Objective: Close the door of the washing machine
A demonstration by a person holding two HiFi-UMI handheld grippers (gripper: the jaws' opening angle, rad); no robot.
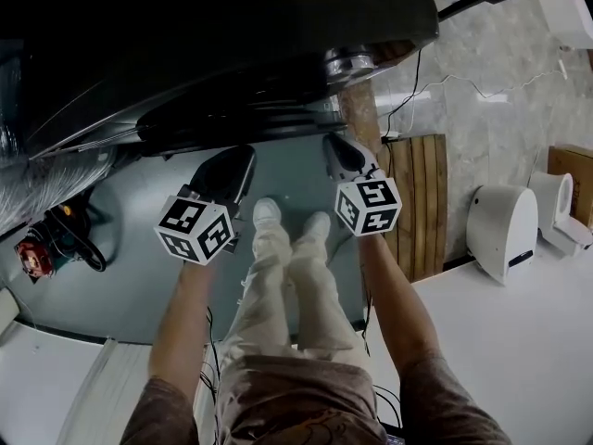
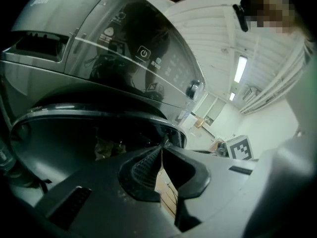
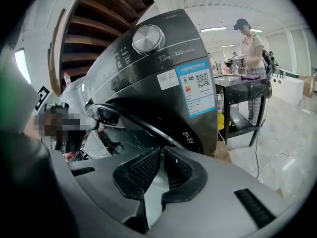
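A dark grey front-loading washing machine fills the top of the head view. Its round door bulges from the front just ahead of both grippers. In the left gripper view the door's rim lies close against the machine's front; whether it is latched I cannot tell. My left gripper is shut with nothing in it, its tips just short of the door. My right gripper is also shut and empty, and points at the door's right edge.
A wooden slatted board leans right of the machine, with white appliances beyond it. A foil-wrapped hose and a red tool lie at the left. My legs and shoes stand between the grippers. A person stands by a black table.
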